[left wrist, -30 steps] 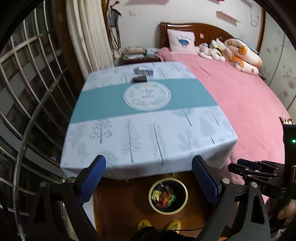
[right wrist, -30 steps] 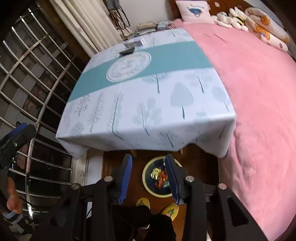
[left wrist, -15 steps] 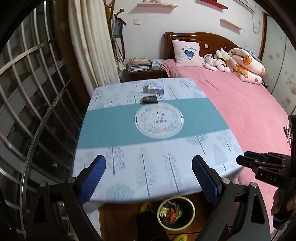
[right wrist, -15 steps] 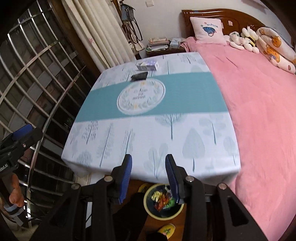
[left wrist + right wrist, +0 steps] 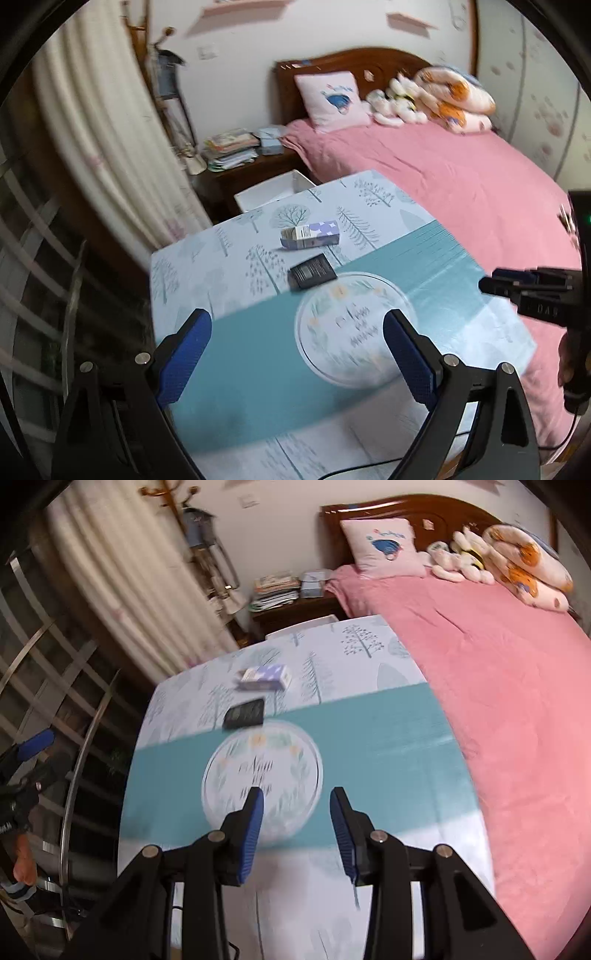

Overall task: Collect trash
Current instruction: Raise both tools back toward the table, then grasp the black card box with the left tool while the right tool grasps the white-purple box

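A small white and purple carton [image 5: 309,234] [image 5: 264,677] lies on its side at the far part of the table [image 5: 258,365]. Just in front of it lies a flat black packet [image 5: 312,276] [image 5: 244,713]. My left gripper [image 5: 297,334] hangs open and wide over the teal band, with nothing between its blue pads. My right gripper [image 5: 297,801] is open too, narrower, empty, above the round wreath print [image 5: 262,771]. Both grippers are short of the two items. In the left wrist view the right gripper [image 5: 532,291] shows at the right edge.
A pink bed [image 5: 498,672] runs along the table's right side with a pillow and soft toys at its head. A nightstand [image 5: 243,166] with stacked books and a white bin [image 5: 275,190] stand behind the table. Curtains [image 5: 107,140] and a metal window grille [image 5: 55,686] are at left.
Both grippers moved forward from the table's near edge over its top toward the carton and packet. The floor bin with trash has dropped out of view. Jaw openings are unchanged.
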A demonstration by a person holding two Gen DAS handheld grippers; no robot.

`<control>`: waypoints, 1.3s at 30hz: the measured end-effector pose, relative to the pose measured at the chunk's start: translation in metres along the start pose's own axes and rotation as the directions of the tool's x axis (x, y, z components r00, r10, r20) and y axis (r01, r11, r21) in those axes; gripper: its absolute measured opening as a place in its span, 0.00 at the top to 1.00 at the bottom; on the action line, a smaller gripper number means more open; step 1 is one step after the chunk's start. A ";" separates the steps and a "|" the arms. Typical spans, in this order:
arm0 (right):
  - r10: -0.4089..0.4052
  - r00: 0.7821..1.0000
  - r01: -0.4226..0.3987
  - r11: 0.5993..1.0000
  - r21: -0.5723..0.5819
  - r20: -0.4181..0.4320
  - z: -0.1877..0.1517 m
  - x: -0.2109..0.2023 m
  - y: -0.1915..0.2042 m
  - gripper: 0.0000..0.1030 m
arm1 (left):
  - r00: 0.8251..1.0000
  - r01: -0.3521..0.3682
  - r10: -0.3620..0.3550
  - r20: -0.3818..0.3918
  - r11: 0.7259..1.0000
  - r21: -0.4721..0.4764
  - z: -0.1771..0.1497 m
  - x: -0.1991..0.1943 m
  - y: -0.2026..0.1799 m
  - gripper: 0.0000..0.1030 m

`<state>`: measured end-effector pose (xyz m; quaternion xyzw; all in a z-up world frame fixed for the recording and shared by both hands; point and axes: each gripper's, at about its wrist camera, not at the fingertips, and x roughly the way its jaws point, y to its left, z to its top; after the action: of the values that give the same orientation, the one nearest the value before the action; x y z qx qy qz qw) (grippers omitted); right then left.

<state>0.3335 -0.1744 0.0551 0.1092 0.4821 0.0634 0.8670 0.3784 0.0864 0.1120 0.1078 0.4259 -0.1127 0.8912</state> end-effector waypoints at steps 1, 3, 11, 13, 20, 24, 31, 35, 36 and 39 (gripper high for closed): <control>-0.012 1.000 0.012 1.000 0.018 -0.007 0.007 0.011 0.000 0.64 | 1.000 0.014 -0.013 -0.014 1.000 0.014 0.008 0.015 0.006 0.10; -0.029 0.999 0.031 0.997 0.065 -0.024 0.022 0.039 -0.002 0.64 | 0.995 0.074 -0.072 -0.066 0.996 0.042 0.024 0.061 0.020 0.10; -0.057 0.994 0.068 0.990 0.127 -0.090 0.048 0.126 -0.006 0.64 | 0.955 0.227 -0.190 -0.227 0.962 0.152 0.036 0.203 0.019 0.10; -0.050 0.993 0.065 0.988 0.140 -0.103 0.049 0.139 -0.008 0.64 | 0.945 0.261 -0.209 -0.251 0.945 0.197 0.035 0.228 0.013 0.10; -0.041 0.989 0.064 0.985 0.161 -0.139 0.049 0.173 -0.014 0.64 | 0.924 0.308 -0.199 -0.328 0.893 0.327 0.026 0.293 -0.008 0.10; -0.041 0.986 0.070 0.982 0.176 -0.162 0.049 0.186 -0.018 0.64 | 0.912 0.328 -0.193 -0.361 0.874 0.359 0.026 0.319 -0.014 0.10; -0.046 0.985 0.072 0.985 0.154 -0.168 0.054 0.194 -0.017 0.64 | 0.893 0.377 -0.242 -0.380 0.863 0.337 0.035 0.333 -0.016 0.20; -0.042 0.986 0.062 0.991 0.122 -0.161 0.062 0.196 -0.010 0.64 | 0.903 0.358 -0.239 -0.357 0.877 0.319 0.039 0.327 -0.012 0.43; -0.038 0.987 0.056 0.992 0.111 -0.158 0.065 0.197 -0.007 0.64 | 0.905 0.354 -0.238 -0.353 0.881 0.313 0.040 0.325 -0.010 0.45; -0.037 0.989 0.047 0.997 0.062 -0.145 0.076 0.199 0.004 0.64 | 0.907 0.349 -0.249 -0.341 0.896 0.276 0.039 0.317 -0.004 0.61</control>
<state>0.5034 -0.1371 -0.0687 0.1223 0.5473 0.0372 0.8271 0.6002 0.0364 -0.1127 0.2037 0.5413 -0.3021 0.7578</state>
